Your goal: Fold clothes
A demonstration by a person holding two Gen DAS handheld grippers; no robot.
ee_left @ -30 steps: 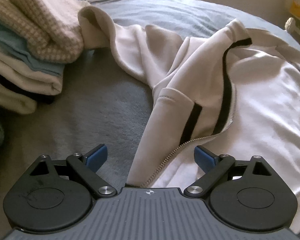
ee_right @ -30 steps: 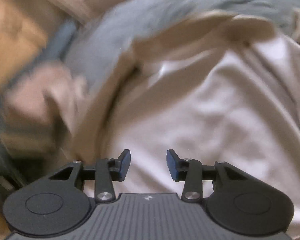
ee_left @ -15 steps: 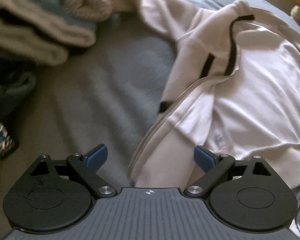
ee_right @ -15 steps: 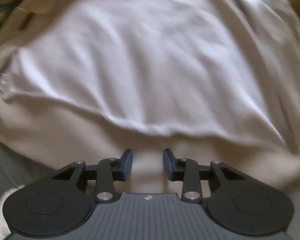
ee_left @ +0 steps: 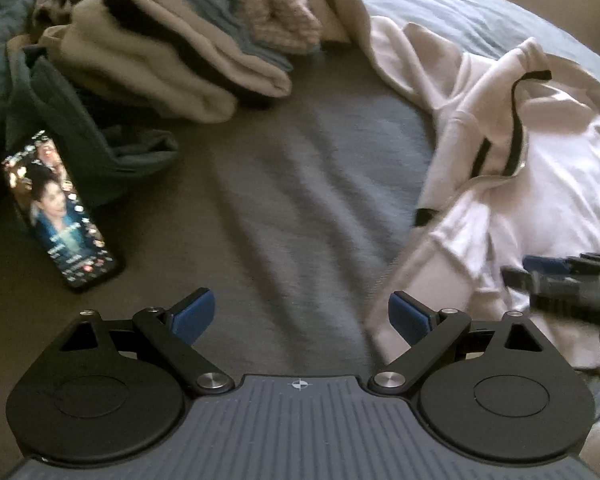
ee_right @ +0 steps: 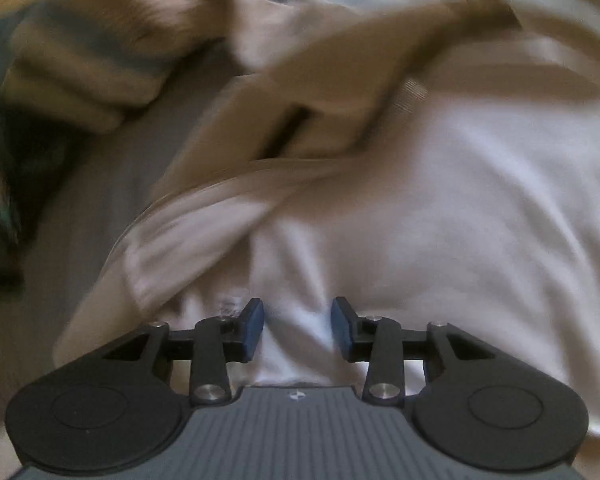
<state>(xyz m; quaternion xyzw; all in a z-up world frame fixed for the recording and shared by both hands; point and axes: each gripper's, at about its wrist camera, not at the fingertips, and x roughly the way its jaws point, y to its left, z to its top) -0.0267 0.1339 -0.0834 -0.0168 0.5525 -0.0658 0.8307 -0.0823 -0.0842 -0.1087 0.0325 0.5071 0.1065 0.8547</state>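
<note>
The left tool (ee_left: 300,314) hangs with its jaws spread wide over bare grey bedding (ee_left: 284,184), holding nothing. Ahead and to its left sits one stack of folded clothes (ee_left: 172,52), with a dark green garment (ee_left: 80,136) slumped in front of it and one lit phone (ee_left: 58,210) lying nearer, on the bed. One white zip-up jacket (ee_left: 540,168) with black trim lies spread to its right, its edge just by the right finger. The right tool (ee_right: 298,326) is over that jacket's (ee_right: 440,220) white fabric, jaws partly apart and gripping nothing; its view is blurred, with the stack (ee_right: 84,72) far ahead to its left.
</note>
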